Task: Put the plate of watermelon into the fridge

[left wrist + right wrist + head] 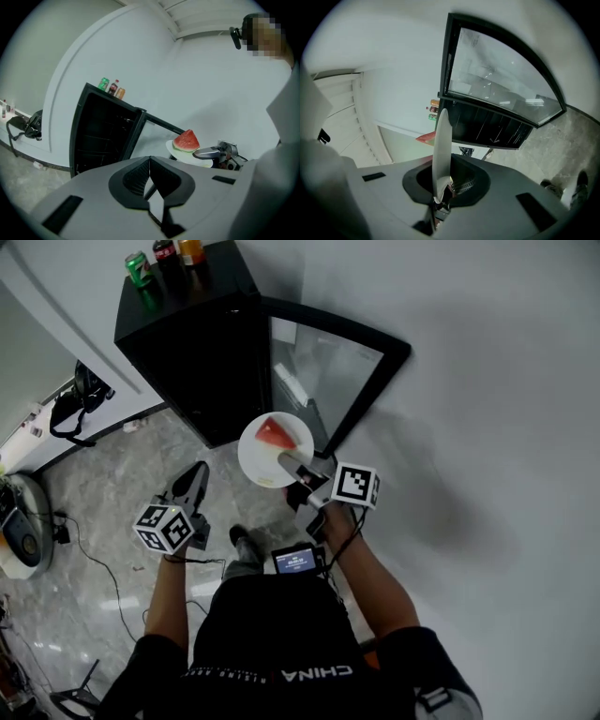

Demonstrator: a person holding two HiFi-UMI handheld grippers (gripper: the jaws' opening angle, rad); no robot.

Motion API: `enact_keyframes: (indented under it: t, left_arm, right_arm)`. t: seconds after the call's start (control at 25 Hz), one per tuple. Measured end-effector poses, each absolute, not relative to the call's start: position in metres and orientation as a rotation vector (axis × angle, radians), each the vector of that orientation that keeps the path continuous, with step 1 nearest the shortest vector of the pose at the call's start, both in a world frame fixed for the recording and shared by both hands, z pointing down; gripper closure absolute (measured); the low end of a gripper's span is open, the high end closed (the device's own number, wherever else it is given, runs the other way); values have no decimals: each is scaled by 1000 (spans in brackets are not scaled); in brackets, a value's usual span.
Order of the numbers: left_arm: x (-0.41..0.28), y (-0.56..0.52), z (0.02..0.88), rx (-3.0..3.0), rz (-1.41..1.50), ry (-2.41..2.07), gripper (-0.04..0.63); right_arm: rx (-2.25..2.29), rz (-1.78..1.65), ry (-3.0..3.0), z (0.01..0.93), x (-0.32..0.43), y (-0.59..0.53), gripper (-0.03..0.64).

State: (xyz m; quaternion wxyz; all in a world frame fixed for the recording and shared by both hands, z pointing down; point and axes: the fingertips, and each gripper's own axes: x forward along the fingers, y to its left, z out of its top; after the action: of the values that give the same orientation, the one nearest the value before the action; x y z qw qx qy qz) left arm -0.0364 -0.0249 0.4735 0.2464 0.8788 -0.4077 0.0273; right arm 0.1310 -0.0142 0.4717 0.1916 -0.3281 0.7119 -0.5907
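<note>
A white plate (255, 456) carries a red watermelon wedge (273, 433) and is held just in front of the black fridge (202, 352), whose glass door (323, 376) stands open. My right gripper (291, 465) is shut on the plate's near rim. In the right gripper view the plate (442, 140) shows edge-on between the jaws, with the wedge (426, 137) behind it and the fridge shelves (487, 124) ahead. My left gripper (198, 472) hangs lower left of the plate, shut and empty. From the left gripper (150, 171) the wedge (186, 139) shows at right, beside the dark fridge opening (101, 136).
Three drinks (164, 257) stand on top of the fridge. A white wall fills the right side. On the grey tiled floor at left lie a black bag (73, 409), cables (89, 554) and a round device (21, 526). The person's shoe (242, 538) is below the plate.
</note>
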Motion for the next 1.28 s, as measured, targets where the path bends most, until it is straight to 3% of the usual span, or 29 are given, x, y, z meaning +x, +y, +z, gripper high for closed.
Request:
enact_keyframes:
  t: [0.32,0.56,0.84,1.28]
  left_arm:
    - [-146,-69,484,2337,68,-1191,583]
    - [-189,-96,480,2356,81,-1165,583]
    - [-190,-148,482,2350,89,-1142,583]
    - [-132,-263,519,2321,163,-1122,583]
  right_arm:
    - [-931,-1724,1996,489,39,-96,594]
    - [-946,-1719,1976,486,-12,-143,594]
    - [-954,-1761,1985,509,-32,-213,594]
    - [-807,-1744,1987,558,-24,-338,594]
